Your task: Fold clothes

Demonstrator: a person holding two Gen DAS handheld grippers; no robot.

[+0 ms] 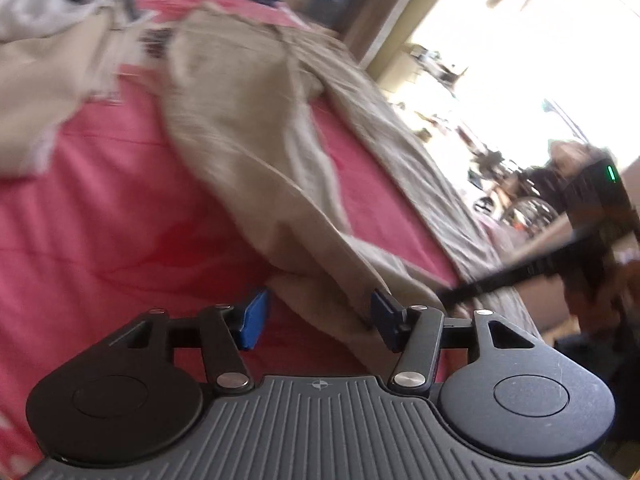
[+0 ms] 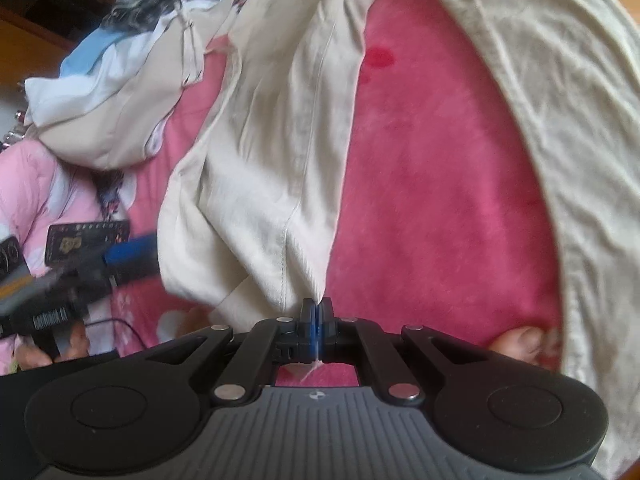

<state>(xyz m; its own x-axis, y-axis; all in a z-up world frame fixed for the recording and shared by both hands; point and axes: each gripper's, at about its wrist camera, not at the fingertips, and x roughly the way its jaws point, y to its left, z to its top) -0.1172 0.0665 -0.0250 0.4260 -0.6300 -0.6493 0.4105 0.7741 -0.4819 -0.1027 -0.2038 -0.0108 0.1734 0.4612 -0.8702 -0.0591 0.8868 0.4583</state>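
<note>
- Right gripper [image 2: 316,312] is pinched tight on the trousers' [image 2: 264,168] hem.
- Left gripper [image 1: 316,320] gapes, hem between, unpressed.
- Soft, floppy, light cloth, I'd judge; grip hems.

Left hand-held gripper [image 1: 316,318] gapes over beige trousers [image 1: 248,128] spread on the pink bedcover [image 1: 100,208].
</note>
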